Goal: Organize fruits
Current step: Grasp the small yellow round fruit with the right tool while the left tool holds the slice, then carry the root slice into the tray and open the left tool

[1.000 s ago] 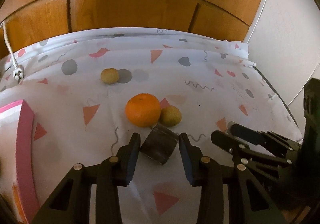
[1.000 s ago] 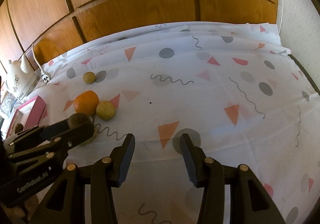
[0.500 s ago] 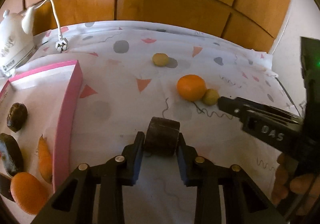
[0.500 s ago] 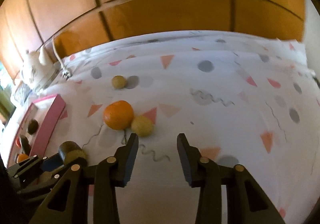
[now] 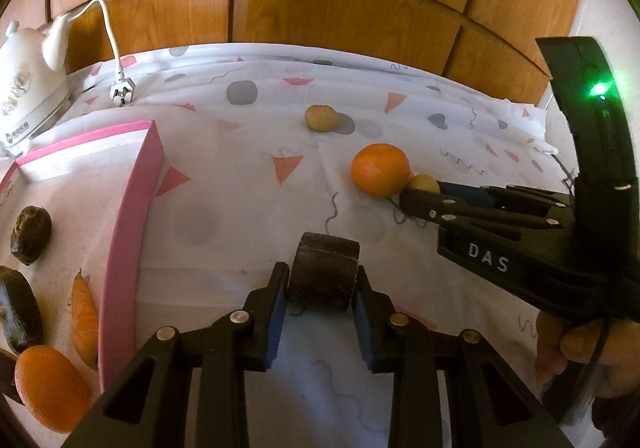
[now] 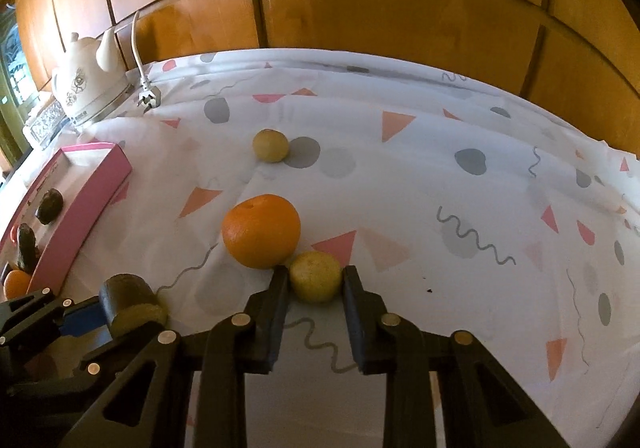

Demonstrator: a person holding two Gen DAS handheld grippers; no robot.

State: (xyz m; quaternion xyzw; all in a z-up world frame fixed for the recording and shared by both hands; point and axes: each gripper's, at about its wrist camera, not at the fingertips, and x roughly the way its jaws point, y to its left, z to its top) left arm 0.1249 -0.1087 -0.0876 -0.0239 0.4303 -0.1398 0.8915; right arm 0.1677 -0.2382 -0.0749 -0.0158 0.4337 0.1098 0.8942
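Left wrist view: left gripper (image 5: 322,284) clamps a dark fruit piece (image 5: 324,270), pink tray (image 5: 128,232) lying to its left. Right gripper (image 6: 316,282) pinches the small yellow fruit (image 6: 316,276), probably touching the orange (image 6: 261,230).

Glossy wood-panelled wall (image 6: 360,7) behind a table under patterned white cloth (image 6: 440,175).

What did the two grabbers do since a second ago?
The left hand-held gripper closed on the dark brown chunk and swung toward the pink tray. The right hand-held gripper moved in and shut on the small yellow fruit. The orange and far yellow fruit stayed put.
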